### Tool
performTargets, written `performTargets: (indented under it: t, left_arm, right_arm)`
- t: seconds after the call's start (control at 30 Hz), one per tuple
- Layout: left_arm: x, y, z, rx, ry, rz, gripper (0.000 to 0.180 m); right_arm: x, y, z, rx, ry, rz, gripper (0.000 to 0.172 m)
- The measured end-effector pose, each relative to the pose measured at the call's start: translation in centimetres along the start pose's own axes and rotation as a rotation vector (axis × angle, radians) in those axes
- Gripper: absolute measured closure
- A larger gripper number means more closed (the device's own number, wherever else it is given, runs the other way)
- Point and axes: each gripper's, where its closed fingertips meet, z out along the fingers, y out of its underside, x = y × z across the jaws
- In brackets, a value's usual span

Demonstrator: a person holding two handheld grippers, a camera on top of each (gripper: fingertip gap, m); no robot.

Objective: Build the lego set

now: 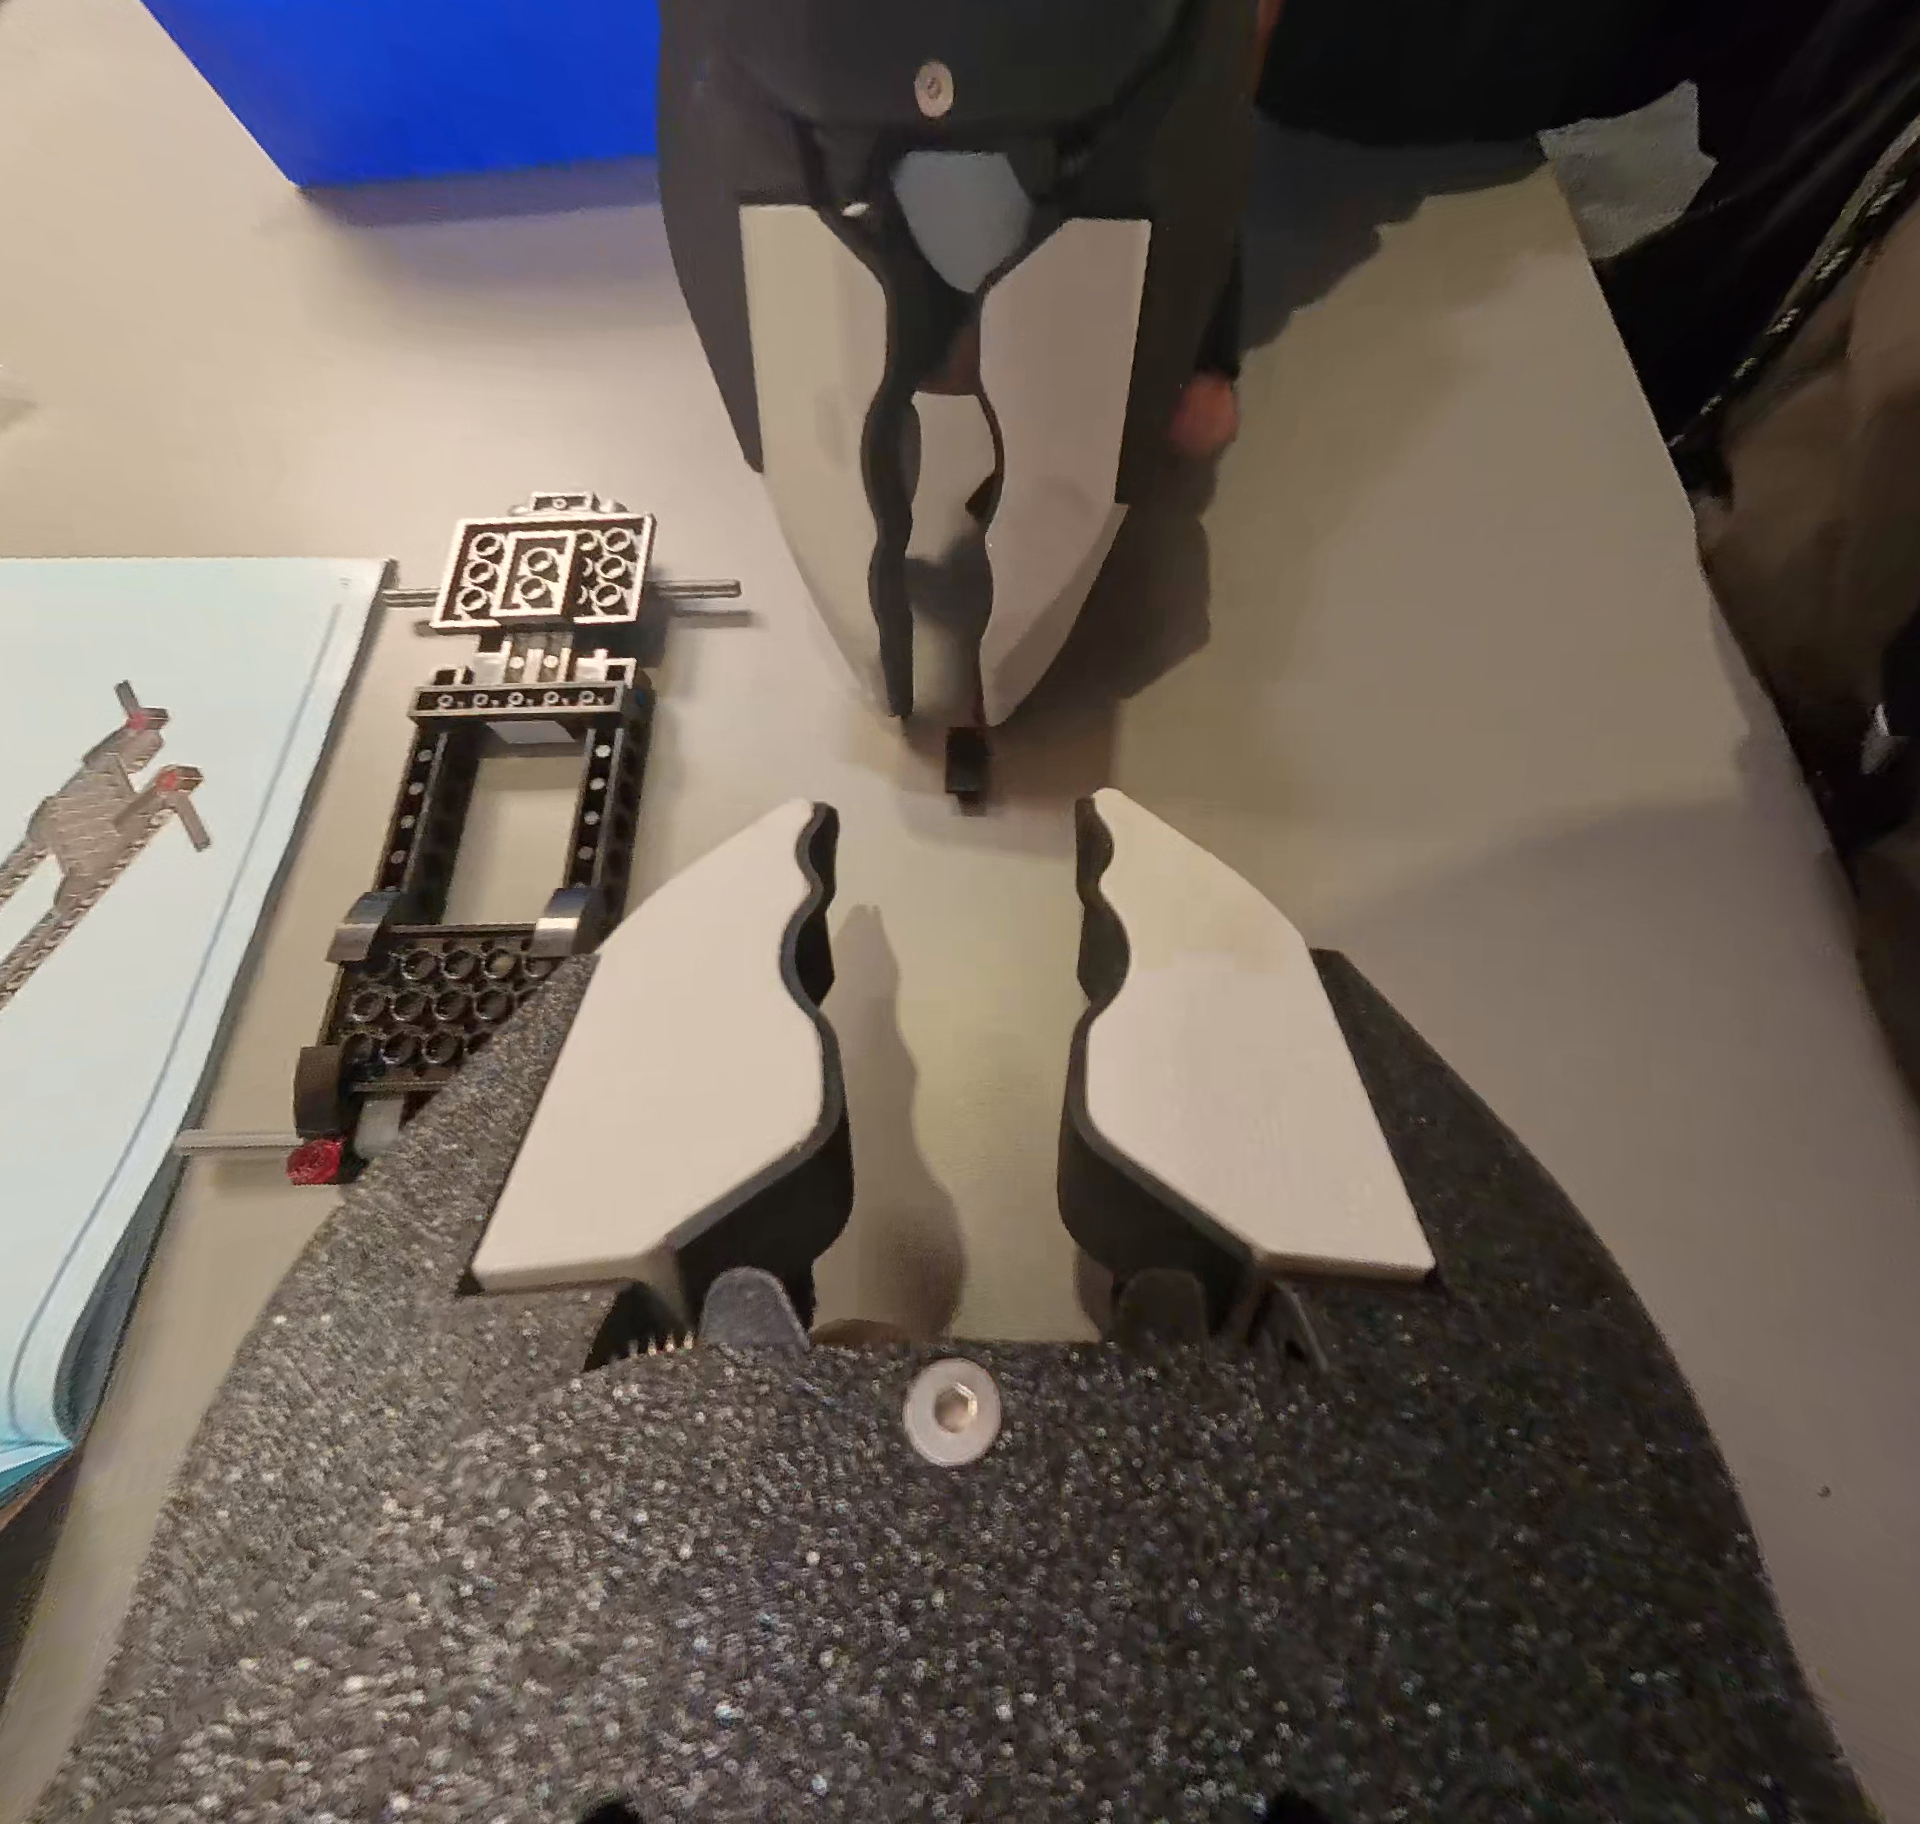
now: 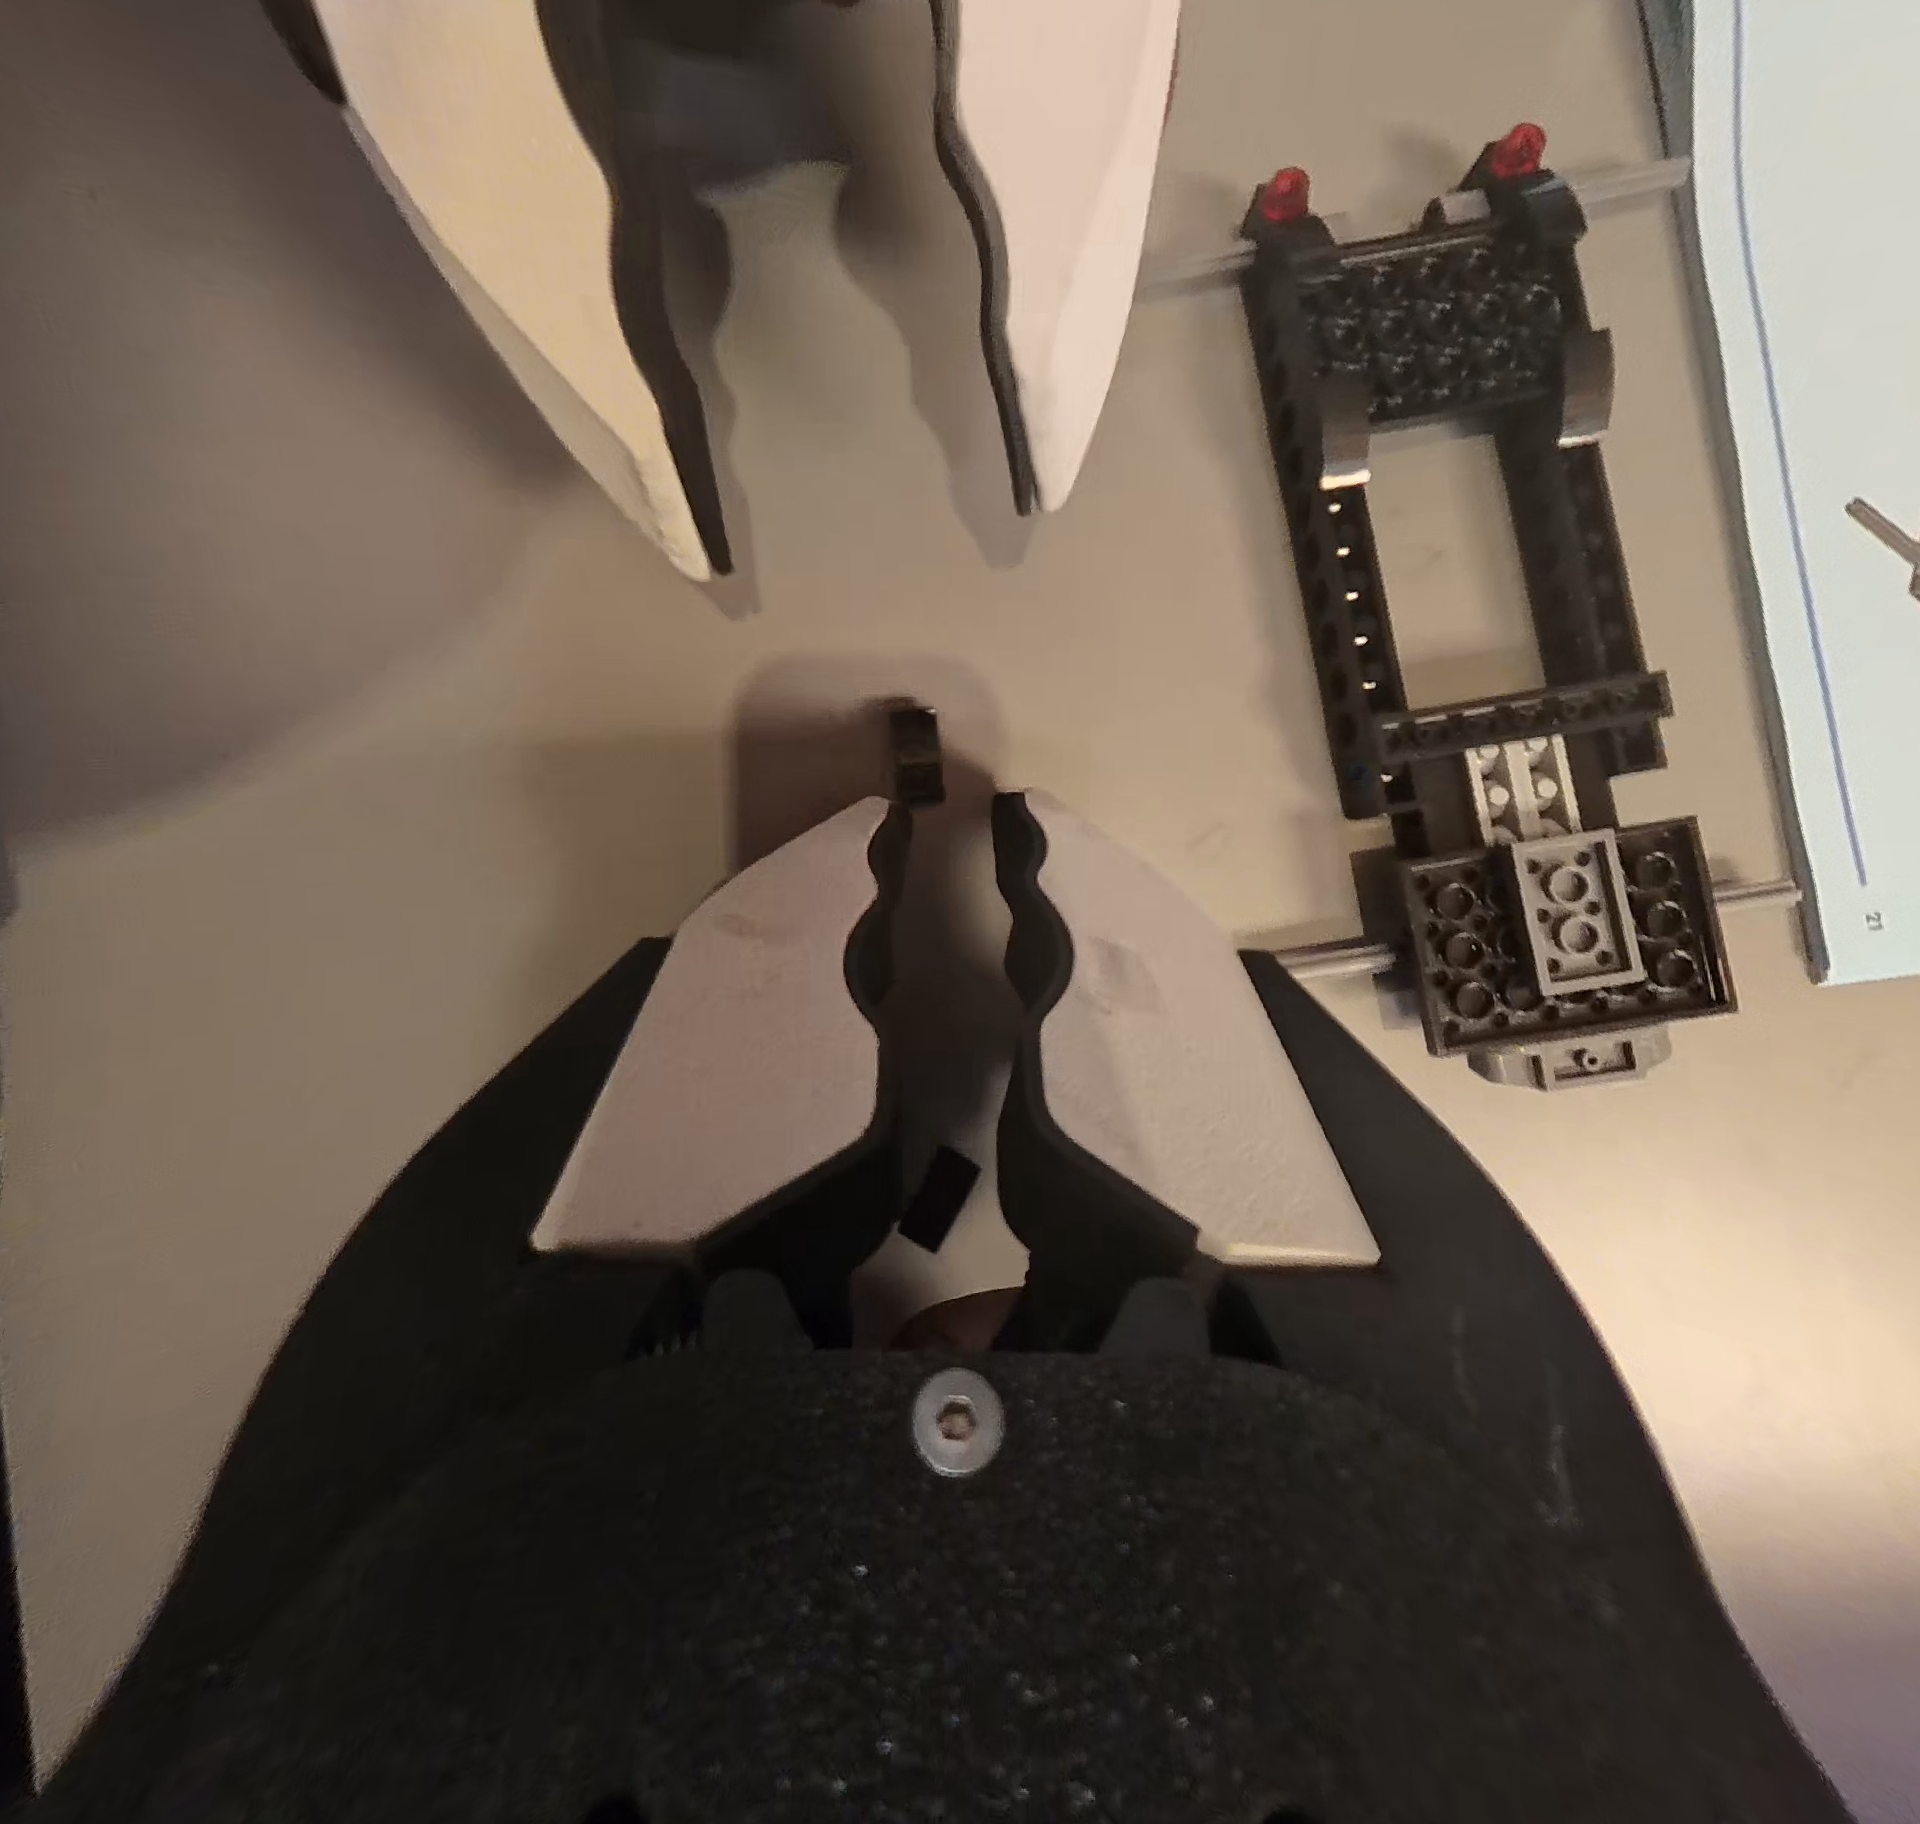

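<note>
Small black brick piece (image 2: 914, 758): lies on the beige table (image 2: 364, 839), between the two grippers, just ahead of the right gripper's tips and close by its left fingertip (image 2: 891, 818); contact cannot be told. Right gripper (image 2: 951, 806): jaws narrow, a gap showing between them, nothing gripped. Left gripper (image 1: 951, 824): jaws wide apart, bare table between them, tips facing the right gripper's across the piece. Long black brick frame (image 1: 499, 818): lies flat on the table beside the grippers, with grey axle rods, grey plates and red studs (image 2: 1522, 145) at one end. Pale blue booklet (image 1: 135, 839): open, just beyond the frame. Blue bin (image 1: 416, 39): at the table's far side.
</note>
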Motion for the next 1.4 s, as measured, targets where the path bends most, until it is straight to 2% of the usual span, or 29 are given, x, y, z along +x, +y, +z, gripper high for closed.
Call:
performTargets:
  t: [0.23, 0.4, 0.63, 0.8, 1.1, 1.17, 1.27, 1.4]
  left_arm:
    - [-0.6, 1.1, 0.0, -0.054, -0.030, -0.042, 0.136]
    - [-0.8, 1.5, -0.5, -0.080, -0.039, -0.094, 0.137]
    - [-0.3, 1.4, -0.2, -0.105, -0.073, -0.209, 0.139]
    - [0.2, 1.0, 0.6, -0.139, -0.193, -0.369, 0.146]
    - [0.7, 1.8, 2.2, -0.333, -0.369, -0.352, 0.152]
    - [0.7, 2.1, 2.5, -0.363, -0.377, -0.347, 0.155]
    - [0.7, 1.9, 2.9, -0.368, -0.378, -0.333, 0.171]
    - [0.5, 1.8, 3.0, -0.383, -0.362, -0.272, 0.172]
  right_arm:
    - [-1.7, -0.6, 0.7, -0.015, -0.037, -0.031, 0.159]
    - [-3.3, -1.4, 1.1, 0.013, -0.106, -0.027, 0.155]
    - [-1.5, -0.7, -0.2, 0.018, -0.024, -0.016, 0.155]
    - [1.1, 0.0, -1.2, 0.036, 0.074, 0.057, 0.156]
    - [4.8, 0.9, -2.9, 0.120, 0.234, 0.187, 0.158]
    - [5.5, 0.9, -3.3, 0.141, 0.259, 0.217, 0.158]
    - [6.2, 1.0, -3.6, 0.156, 0.290, 0.240, 0.158]
    - [7.1, 1.3, -3.9, 0.170, 0.317, 0.271, 0.158]
